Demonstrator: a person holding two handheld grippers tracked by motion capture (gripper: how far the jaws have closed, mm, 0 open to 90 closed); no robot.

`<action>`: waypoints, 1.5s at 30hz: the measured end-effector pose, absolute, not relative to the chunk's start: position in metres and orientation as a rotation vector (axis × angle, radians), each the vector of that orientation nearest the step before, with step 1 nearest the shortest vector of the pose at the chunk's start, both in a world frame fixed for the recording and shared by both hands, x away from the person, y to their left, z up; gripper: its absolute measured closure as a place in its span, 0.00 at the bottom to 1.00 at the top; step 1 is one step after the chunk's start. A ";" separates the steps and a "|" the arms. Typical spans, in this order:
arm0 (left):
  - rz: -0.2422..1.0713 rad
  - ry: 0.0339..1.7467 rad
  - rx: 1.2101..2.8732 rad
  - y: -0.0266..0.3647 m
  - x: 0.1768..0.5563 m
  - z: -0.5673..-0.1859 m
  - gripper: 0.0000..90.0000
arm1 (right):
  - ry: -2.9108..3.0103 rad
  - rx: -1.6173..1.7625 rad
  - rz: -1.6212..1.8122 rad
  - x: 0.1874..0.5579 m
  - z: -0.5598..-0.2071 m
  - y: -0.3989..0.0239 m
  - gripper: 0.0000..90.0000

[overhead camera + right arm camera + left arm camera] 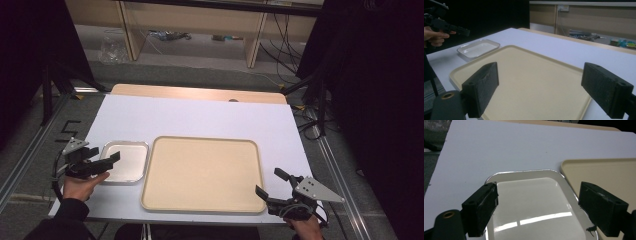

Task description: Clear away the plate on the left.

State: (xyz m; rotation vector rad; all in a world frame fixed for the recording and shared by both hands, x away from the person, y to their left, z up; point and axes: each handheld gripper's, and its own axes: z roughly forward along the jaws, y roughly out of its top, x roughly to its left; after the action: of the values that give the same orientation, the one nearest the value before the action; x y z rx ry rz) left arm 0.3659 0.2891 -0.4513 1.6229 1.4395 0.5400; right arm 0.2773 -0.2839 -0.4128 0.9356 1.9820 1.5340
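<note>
Metal dish (pixel 124 161) is lying on the white tabletop (pixel 200 115), just beside the left edge of a big beige tray (pixel 202 172), and both are sitting empty. Nearest the person, the right gripper (pixel 270 186) is hovering at the tray's near right corner, its fingers (pixel 481 87) standing wide apart with nothing between them. In the right gripper view the tray's flat floor is stretching away bare. On the other side, the left gripper (pixel 107 161) is hanging over the dish's left rim, its fingers (pixel 482 206) spread to either side of the dish and not pressing on it; whether they are touching the rim is hard to tell. The dish's shiny bottom is reflecting the ceiling lights and carrying nothing.

Judging from this, the work is only at its start: the dish is being approached, not yet gripped or lifted, and any move of it, perhaps onto the tray, is still to come. Farther back, the tabletop is lying bare up to its wooden far edge (pixel 200 93).
</note>
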 end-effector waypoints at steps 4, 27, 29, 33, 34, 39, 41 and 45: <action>0.505 1.488 1.613 0.301 0.373 -0.458 0.21 | 1.987 0.956 1.542 0.277 -0.413 -0.283 0.17; 0.383 1.665 1.669 0.330 0.396 -0.485 0.65 | 1.968 0.971 1.567 0.276 -0.413 -0.282 0.17; 0.379 1.678 1.664 0.330 0.396 -0.485 0.67 | 1.968 0.972 1.566 0.276 -0.413 -0.282 0.17; 0.379 1.681 1.686 0.331 0.399 -0.488 0.73 | 1.961 0.945 1.547 0.277 -0.413 -0.283 0.17; 0.379 1.681 1.686 0.331 0.399 -0.488 0.74 | 1.967 0.976 1.552 0.276 -0.413 -0.282 0.17; 0.365 1.703 1.687 0.331 0.402 -0.491 0.82 | 1.974 0.949 1.538 0.277 -0.413 -0.284 0.17; 0.366 1.688 1.686 0.330 0.404 -0.494 0.87 | 1.970 0.967 1.562 0.277 -0.413 -0.282 0.17; 0.354 1.696 1.668 0.330 0.406 -0.494 0.93 | 1.968 0.976 1.551 0.276 -0.413 -0.282 0.17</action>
State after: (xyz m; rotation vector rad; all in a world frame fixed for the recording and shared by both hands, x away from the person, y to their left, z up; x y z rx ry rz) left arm 0.4059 0.3301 -0.4939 1.6682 1.6962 0.3542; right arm 0.2758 -0.2825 -0.4129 0.9758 1.9680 1.5506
